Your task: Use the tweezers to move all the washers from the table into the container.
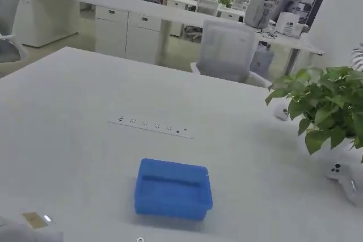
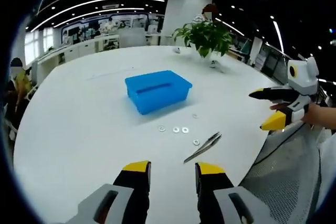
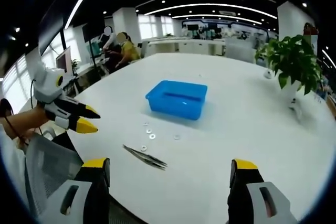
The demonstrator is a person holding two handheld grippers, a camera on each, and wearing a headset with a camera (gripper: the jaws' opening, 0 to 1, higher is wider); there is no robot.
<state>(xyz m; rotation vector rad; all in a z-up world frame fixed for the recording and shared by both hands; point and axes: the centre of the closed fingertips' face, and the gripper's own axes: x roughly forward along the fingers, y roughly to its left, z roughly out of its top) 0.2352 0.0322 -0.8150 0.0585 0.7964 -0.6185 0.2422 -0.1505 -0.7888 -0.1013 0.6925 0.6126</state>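
In the head view the white table (image 1: 74,117) takes up most of the frame. A socket strip (image 1: 152,126) lies flush in it just left of centre. The blue container (image 1: 173,190) sits below that at lower centre. An office chair (image 1: 229,49) stands behind the far edge at upper centre, and a leafy plant (image 1: 329,106) leans in from the right edge.

In the left gripper view the left gripper (image 2: 173,174) rises from the bottom centre. Its yellow-tipped jaws are apart by a narrow gap, with nothing between them. The container is above them at centre frame, open side up. Below it the washers (image 2: 176,129) lie on the table: three in a short row, a fourth lower and to the right, and a fifth near the container's right corner. The tweezers (image 2: 203,147) lie flat just beside the fourth washer, slanting up to the right, and neither gripper touches them. At the right edge of the frame the right gripper (image 2: 265,109), held by a hand (image 2: 317,115), hangs near the table's edge with its jaws spread.

In the right gripper view the left gripper comes in from the left edge of the frame, its jaws slightly parted. The right gripper's own jaws stand far apart at the bottom left and bottom right, holding nothing. The tweezers lie at lower centre-left, with the washers scattered just above them and the container above those at centre. The plant stands at the upper right.
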